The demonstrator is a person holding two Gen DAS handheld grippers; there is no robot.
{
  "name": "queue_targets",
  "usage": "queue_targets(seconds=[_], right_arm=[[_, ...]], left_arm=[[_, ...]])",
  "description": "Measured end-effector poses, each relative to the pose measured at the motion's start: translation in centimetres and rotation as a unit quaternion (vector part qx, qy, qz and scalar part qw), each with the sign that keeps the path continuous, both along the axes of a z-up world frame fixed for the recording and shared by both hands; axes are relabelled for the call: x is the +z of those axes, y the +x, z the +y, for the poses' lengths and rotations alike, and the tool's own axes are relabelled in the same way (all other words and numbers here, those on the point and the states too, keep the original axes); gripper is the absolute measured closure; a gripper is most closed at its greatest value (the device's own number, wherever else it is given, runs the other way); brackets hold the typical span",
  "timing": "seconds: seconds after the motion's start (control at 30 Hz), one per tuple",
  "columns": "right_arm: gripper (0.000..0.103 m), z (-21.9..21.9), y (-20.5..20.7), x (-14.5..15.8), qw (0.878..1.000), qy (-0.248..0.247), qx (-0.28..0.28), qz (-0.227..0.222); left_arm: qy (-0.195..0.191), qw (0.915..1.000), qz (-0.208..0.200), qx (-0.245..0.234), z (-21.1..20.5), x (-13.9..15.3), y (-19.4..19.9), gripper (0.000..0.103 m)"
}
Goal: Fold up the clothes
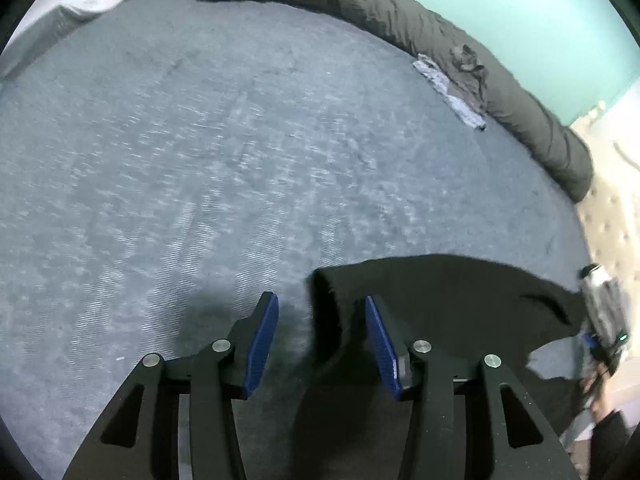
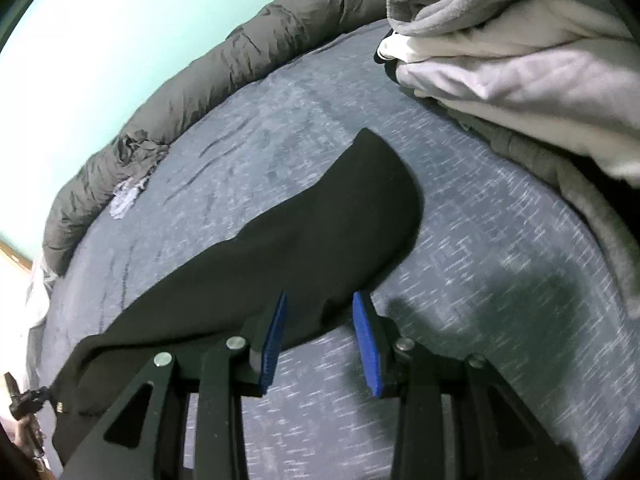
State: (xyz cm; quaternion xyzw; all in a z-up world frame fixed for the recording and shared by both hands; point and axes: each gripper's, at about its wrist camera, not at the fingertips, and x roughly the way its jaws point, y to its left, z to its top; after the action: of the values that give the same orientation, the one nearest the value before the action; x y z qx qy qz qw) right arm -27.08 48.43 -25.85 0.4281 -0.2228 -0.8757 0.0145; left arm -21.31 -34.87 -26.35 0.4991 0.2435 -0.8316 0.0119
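A black garment (image 1: 440, 300) lies flat on the blue-grey bed cover (image 1: 200, 160). In the left wrist view its left edge runs down between the blue pads of my left gripper (image 1: 320, 312), which stands open over it. The right wrist view shows the same black garment (image 2: 320, 240) stretching from lower left to a rounded end at upper right. My right gripper (image 2: 320, 312) is open too, its blue pads astride the garment's near edge. At the far right of the left wrist view the other gripper (image 1: 604, 320) shows at the cloth's far end.
A rolled dark grey duvet (image 1: 400, 12) lines the far edge along a turquoise wall (image 1: 520, 20), with a small grey-white cloth (image 1: 448, 88) beside it. A pile of grey and white clothes (image 2: 520, 60) sits at the right. A quilted headboard (image 1: 612, 216) is at the right.
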Motion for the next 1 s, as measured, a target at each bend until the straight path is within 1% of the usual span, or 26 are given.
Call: queue_targets(seconds=[0.1,0.2,0.23,0.27,0.3,0.37,0.43,0.53,0.6,0.7,0.77,0.9,1.0], right_arm=[[0.069,-1.5,0.8,0.5,1.000,-0.007,0.000,0.013],[0.068,-4.1,1.8,1.0,1.000,-0.009,0.010,0.028],[0.068,-5.0,2.1,1.1,0.999,-0.012,0.012,0.032],[0.068,-5.8,2.3,1.1,0.999,-0.018,0.015,0.034],[0.066,-6.8,2.5,1.0,0.999,-0.024,0.017,0.036],[0.064,-8.7,3.0,0.9,0.998,-0.036,0.022,0.041],[0.063,-10.7,3.6,0.9,0.997,-0.052,0.029,0.052],[0.062,-13.8,4.5,0.7,0.994,-0.069,0.049,0.064],[0.062,-15.8,5.2,0.5,0.993,-0.072,0.066,0.071],[0.062,-18.0,6.0,0.4,0.989,-0.075,0.092,0.084],[0.062,-18.9,6.6,0.1,0.988,-0.078,0.099,0.090],[0.061,-19.4,7.3,-0.6,0.987,-0.087,0.097,0.091],[0.061,-19.6,7.9,-0.7,0.987,-0.073,0.091,0.108]], left_arm=[[0.026,0.9996,-0.008,0.000,0.2,-0.8,-0.8,0.054],[0.045,0.9990,-0.007,-0.001,0.8,-1.2,-1.2,0.055],[0.050,0.9987,-0.006,-0.001,1.0,-1.3,-1.4,0.056],[0.051,0.9987,-0.004,-0.006,1.3,-1.2,-1.4,0.067],[0.051,0.9986,-0.002,-0.011,1.8,-1.1,-1.3,0.073],[0.045,0.9987,0.004,-0.026,2.8,-0.6,-1.0,0.090],[0.032,0.9984,0.010,-0.046,4.1,0.2,-0.5,0.097],[0.022,0.9960,0.023,-0.083,6.9,1.6,0.9,0.099],[0.016,0.9932,0.024,-0.112,8.8,2.1,1.9,0.099],[0.020,0.9900,0.019,-0.139,11.2,2.0,3.3,0.099],[0.021,0.9880,0.006,-0.153,12.7,1.5,4.0,0.099],[0.023,0.9877,-0.016,-0.154,13.9,0.0,4.9,0.099],[0.022,0.9887,-0.033,-0.145,14.3,-1.1,5.5,0.099]])
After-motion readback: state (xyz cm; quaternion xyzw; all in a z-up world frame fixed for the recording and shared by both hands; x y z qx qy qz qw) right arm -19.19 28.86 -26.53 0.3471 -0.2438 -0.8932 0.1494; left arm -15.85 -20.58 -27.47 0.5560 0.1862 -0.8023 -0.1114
